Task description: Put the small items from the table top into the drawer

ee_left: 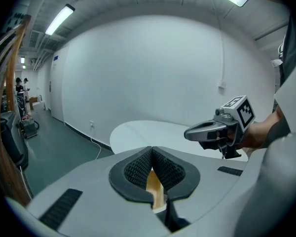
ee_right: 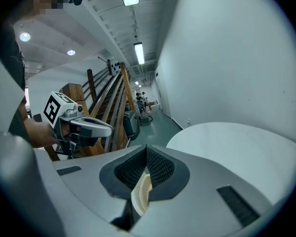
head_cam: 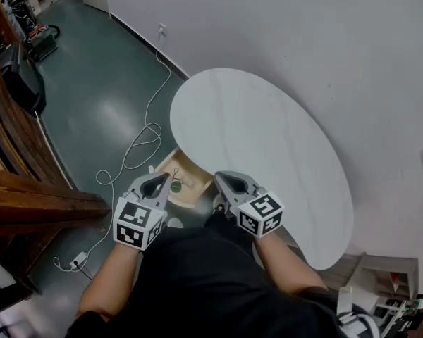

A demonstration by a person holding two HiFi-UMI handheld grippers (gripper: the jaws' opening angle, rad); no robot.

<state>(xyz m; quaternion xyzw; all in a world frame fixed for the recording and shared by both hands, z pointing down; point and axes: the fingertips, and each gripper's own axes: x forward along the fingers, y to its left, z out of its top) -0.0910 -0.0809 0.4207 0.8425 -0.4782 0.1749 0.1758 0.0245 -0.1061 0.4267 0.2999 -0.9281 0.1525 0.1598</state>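
- Head view, far left: brown wooden stair rails stand well away from the jaws, on the left gripper's side.
- A thin white cable snakes over the dark green floor, out past the left gripper's tips.
- The left gripper, grey with a black-and-white square-marked cube at its back, is held low in front of the person's dark shirt.
- In the left gripper view its two black ridged pads are pressed together at the tips, with nothing between them. A strip of light wood shows through the gap under the pads.
- The open light wooden drawer lies just ahead of both sets of jaws, between the two grippers.
- A small round green thing sits inside the drawer, just beside the left gripper's tips. A thin dark wiry bit lies next to it; it is too small to tell what it is.
- The right gripper, grey with its own marked cube, is held near the left one, and the two do not touch.
- In the right gripper view its pads are closed together too and hold nothing. A pale cream edge shows under them; I cannot tell what it is.
- The big white oval table top spreads out ahead and to the right of the right gripper's jaws, beside the white wall.
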